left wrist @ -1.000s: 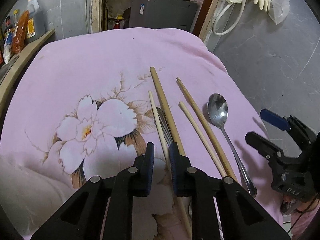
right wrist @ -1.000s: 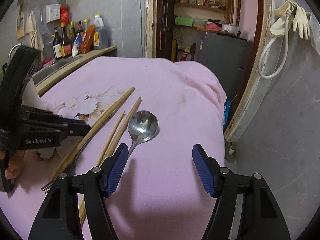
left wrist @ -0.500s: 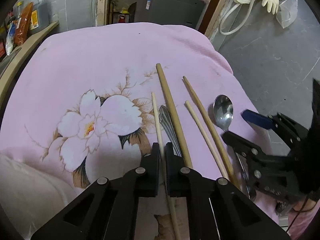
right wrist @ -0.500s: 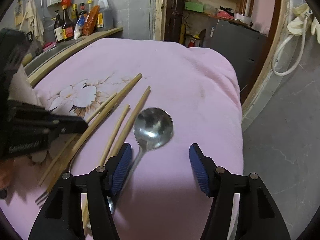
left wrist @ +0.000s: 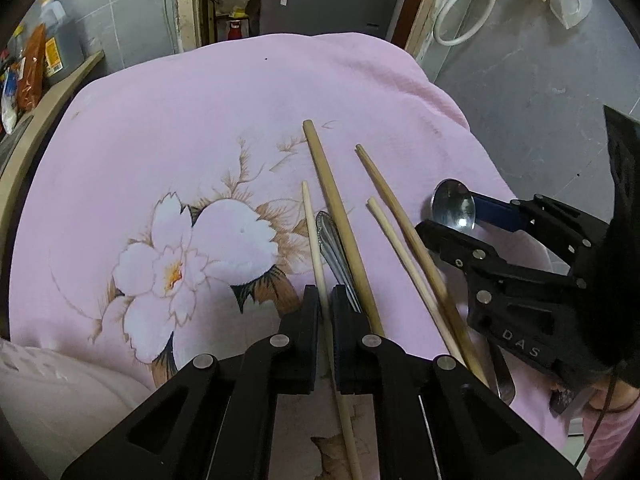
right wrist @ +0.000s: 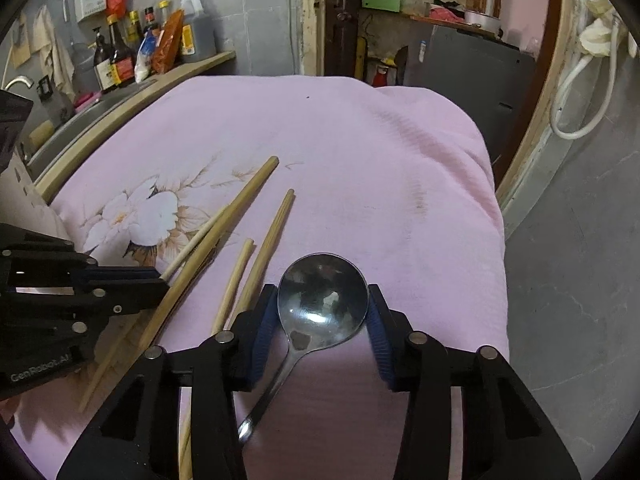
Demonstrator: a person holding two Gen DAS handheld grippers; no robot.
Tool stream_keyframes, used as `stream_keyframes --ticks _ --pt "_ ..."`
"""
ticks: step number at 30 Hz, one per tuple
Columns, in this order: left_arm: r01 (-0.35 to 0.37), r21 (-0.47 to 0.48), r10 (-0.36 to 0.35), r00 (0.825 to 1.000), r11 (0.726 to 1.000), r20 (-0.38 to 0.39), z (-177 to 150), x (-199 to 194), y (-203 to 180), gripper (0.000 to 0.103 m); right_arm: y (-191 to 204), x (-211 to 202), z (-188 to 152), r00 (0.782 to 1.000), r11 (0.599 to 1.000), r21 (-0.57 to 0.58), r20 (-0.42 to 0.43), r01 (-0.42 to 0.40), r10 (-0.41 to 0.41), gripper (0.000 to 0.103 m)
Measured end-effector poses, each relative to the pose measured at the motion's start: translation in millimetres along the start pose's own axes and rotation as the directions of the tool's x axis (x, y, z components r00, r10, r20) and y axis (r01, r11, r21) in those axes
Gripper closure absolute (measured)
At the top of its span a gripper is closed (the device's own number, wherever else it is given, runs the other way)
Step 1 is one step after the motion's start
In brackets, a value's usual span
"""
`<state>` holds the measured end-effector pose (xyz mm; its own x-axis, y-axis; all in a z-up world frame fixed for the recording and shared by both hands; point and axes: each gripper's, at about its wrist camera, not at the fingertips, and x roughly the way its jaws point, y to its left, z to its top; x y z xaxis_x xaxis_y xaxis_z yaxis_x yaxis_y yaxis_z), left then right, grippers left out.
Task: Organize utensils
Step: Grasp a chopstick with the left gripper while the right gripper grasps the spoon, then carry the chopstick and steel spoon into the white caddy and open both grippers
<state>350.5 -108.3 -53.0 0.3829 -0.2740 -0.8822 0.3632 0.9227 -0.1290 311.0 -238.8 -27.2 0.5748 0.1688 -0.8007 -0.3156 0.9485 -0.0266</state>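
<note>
Several wooden chopsticks, a fork and a metal spoon lie on a pink flowered cloth. My left gripper is shut on a thin pale chopstick, the leftmost one. Next to it lie the fork handle, a thick chopstick and two more chopsticks. My right gripper has its blue pads against both sides of the spoon bowl; the spoon handle runs back under it. The right gripper also shows in the left wrist view.
The cloth covers a table that drops off at the right to a grey floor. A counter with bottles runs along the left. A doorway and a grey cabinet stand behind.
My left gripper closed on the thin chopstick. My right gripper moved forward over the spoon and narrowed until its pads reached the bowl.
</note>
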Motion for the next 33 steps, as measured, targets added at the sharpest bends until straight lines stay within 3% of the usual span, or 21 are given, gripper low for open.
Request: stream_keyframes --ticks 4,7,10,14,18,20,22,23,26,28,30,33 --pt "0.017 -0.034 -0.016 1.000 0.999 0.023 -5.3 -3.9 4.8 0.100 2.0 -4.4 -2.4 1.000 1.000 0.001 0.019 0.002 -0.002 0.062" --pt "0.027 -0.076 -0.021 0.996 0.997 0.084 -15.0 -11.3 5.8 0.101 8.4 -11.5 -5.3 0.999 1.000 -0.011 0.050 -0.004 0.004 0.062" --pt "0.004 -0.062 0.007 0.984 0.998 0.176 -28.8 -25.6 -2.9 0.101 14.1 -26.8 -11.2 0.992 0.999 -0.030 0.125 -0.016 0.020 0.062" --pt "0.025 -0.065 -0.004 0.954 0.998 0.301 -48.4 -54.5 -8.6 0.101 23.3 -55.4 -23.6 0.965 0.997 -0.069 0.263 0.024 -0.005 0.062" --pt "0.058 -0.063 -0.021 0.881 0.996 0.472 -66.4 -85.3 -13.5 0.101 37.8 -80.5 -38.0 0.915 0.989 -0.113 0.400 0.099 -0.045 0.062" --pt "0.083 -0.064 -0.034 0.831 0.994 0.555 -76.1 -97.6 -14.3 0.101 43.6 -92.2 -46.1 0.880 0.983 -0.121 0.470 0.137 -0.065 0.062" --pt "0.104 -0.065 -0.043 0.792 0.992 0.609 -81.2 -107.6 -15.6 0.101 46.2 -100.9 -50.9 0.848 0.979 -0.122 0.524 0.165 -0.078 0.062" --pt "0.105 -0.069 -0.037 0.767 0.992 0.640 -84.4 -113.6 -16.1 0.101 48.8 -107.9 -54.7 0.823 0.975 -0.120 0.562 0.188 -0.090 0.062" --pt "0.095 -0.077 -0.014 0.715 0.993 0.699 -90.6 -128.0 -15.4 0.101 52.4 -122.5 -57.1 0.775 0.972 -0.107 0.625 0.209 -0.097 0.062" --pt "0.099 -0.083 -0.007 0.687 0.992 0.727 -92.7 -137.7 -12.7 0.101 54.5 -130.7 -54.5 0.746 0.969 -0.103 0.658 0.223 -0.102 0.062" --pt "0.109 -0.092 -0.004 0.665 0.990 0.747 -92.6 -146.9 -9.4 0.101 59.9 -144.1 -50.3 0.705 0.963 -0.103 0.701 0.247 -0.106 0.062" --pt "0.130 -0.106 0.001 0.629 0.986 0.777 -91.5 -165.6 -0.9 0.101 71.9 -159.8 -44.8 0.664 0.956 -0.113 0.741 0.272 -0.101 0.062"
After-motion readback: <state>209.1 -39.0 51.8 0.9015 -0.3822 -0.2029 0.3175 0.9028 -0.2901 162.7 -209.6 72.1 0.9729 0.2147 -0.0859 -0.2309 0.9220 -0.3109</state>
